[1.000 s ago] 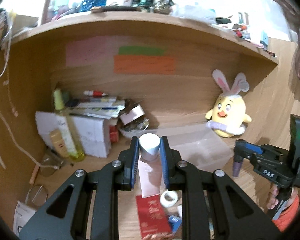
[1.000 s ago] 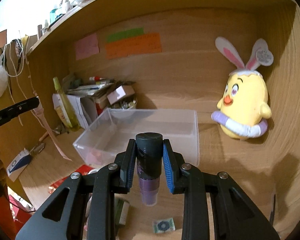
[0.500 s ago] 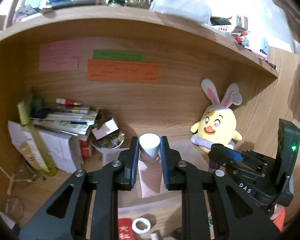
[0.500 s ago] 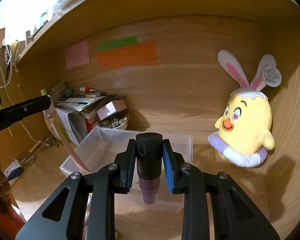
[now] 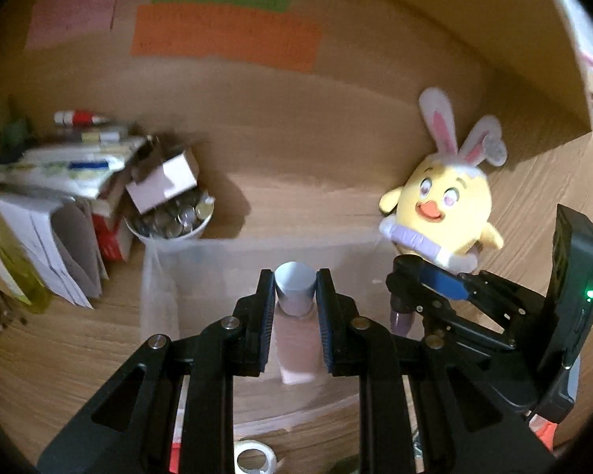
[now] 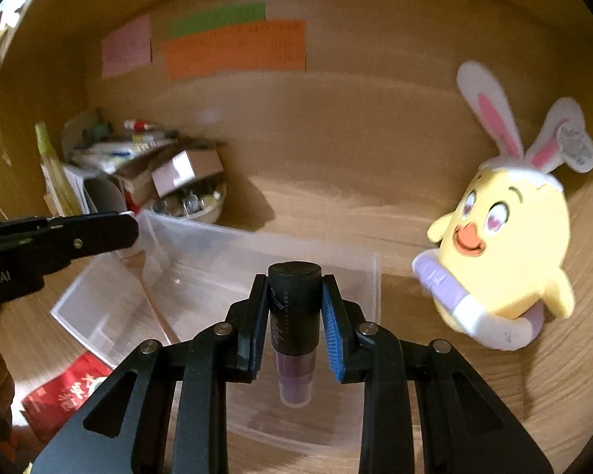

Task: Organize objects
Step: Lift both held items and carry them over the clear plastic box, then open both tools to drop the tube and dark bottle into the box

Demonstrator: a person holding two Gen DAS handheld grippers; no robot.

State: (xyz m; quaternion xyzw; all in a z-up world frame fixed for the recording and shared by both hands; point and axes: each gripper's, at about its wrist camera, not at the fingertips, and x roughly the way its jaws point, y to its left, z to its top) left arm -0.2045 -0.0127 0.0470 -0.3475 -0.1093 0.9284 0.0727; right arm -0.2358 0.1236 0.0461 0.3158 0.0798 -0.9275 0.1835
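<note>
Pink tube (image 5: 296, 339) and purple bottle (image 6: 294, 328) sit clamped between jaws.

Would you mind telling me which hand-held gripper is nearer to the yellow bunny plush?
Right. The right hand-held gripper hangs just in front of the yellow bunny plush; the left hand-held gripper sits farther to its left, over the clear bin.

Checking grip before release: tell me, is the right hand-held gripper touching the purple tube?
Touching. Right wrist view shows the right hand-held gripper with both blue pads pressed against the purple tube's black cap.
</note>
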